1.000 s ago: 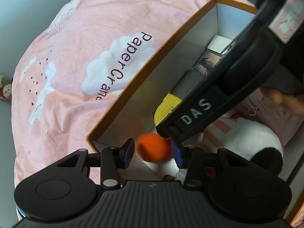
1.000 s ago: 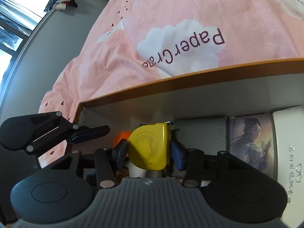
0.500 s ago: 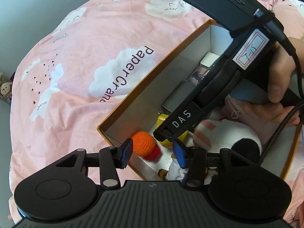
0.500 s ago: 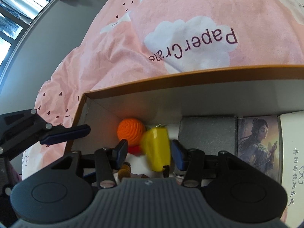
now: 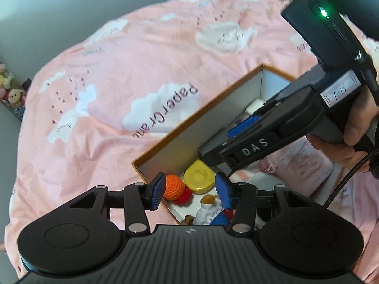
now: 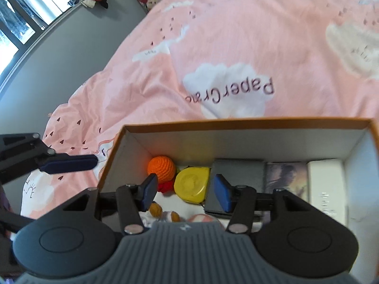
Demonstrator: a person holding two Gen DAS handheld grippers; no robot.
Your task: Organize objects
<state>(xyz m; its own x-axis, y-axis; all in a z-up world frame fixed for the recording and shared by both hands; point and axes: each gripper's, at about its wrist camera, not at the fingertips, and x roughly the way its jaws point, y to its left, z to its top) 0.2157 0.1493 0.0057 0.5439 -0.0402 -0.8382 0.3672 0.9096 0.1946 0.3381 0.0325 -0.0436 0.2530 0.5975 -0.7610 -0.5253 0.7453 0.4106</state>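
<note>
I see soft daylight from the bright, blown-out window at upper left; motion blur smears the pink cloud-print duvet; fisheye edges bend, corners dark.

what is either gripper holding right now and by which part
Nothing is held. The right gripper is open above the yellow tape measure, which lies in the box. The left gripper is open too.

Left tool open, right tool open
</note>
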